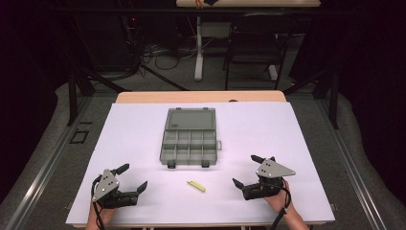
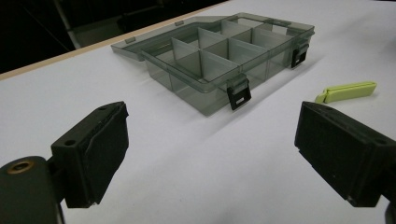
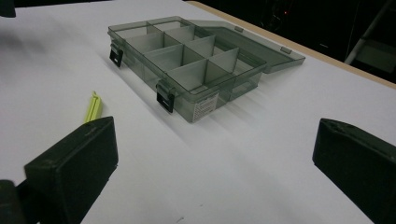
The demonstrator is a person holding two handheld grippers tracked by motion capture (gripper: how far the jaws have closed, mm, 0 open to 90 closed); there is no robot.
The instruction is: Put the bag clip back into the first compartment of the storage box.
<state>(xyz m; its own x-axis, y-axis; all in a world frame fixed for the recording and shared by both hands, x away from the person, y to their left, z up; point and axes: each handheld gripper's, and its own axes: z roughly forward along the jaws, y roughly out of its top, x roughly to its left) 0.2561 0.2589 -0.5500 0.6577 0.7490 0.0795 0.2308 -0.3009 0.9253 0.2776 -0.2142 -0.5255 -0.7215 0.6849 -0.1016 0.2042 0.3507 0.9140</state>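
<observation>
A grey see-through organizer box (image 1: 188,146) lies open in the middle of the white table, its lid (image 1: 189,119) folded back flat. Its several compartments (image 2: 219,49) (image 3: 187,56) look empty. A small yellow-green clip (image 1: 196,186) (image 2: 346,91) (image 3: 93,107) lies flat in front of the box. My left gripper (image 1: 132,178) rests open at the near left, jaws wide apart with nothing between them. My right gripper (image 1: 245,170) rests open at the near right, also holding nothing. The clip lies between the two grippers, apart from both.
The white sheet (image 1: 143,129) covers a wooden table whose far edge (image 1: 201,97) shows beyond it. A dark chair (image 1: 256,45) and a table leg with cables (image 1: 198,52) stand on the floor behind. Bare white surface surrounds the box on all sides.
</observation>
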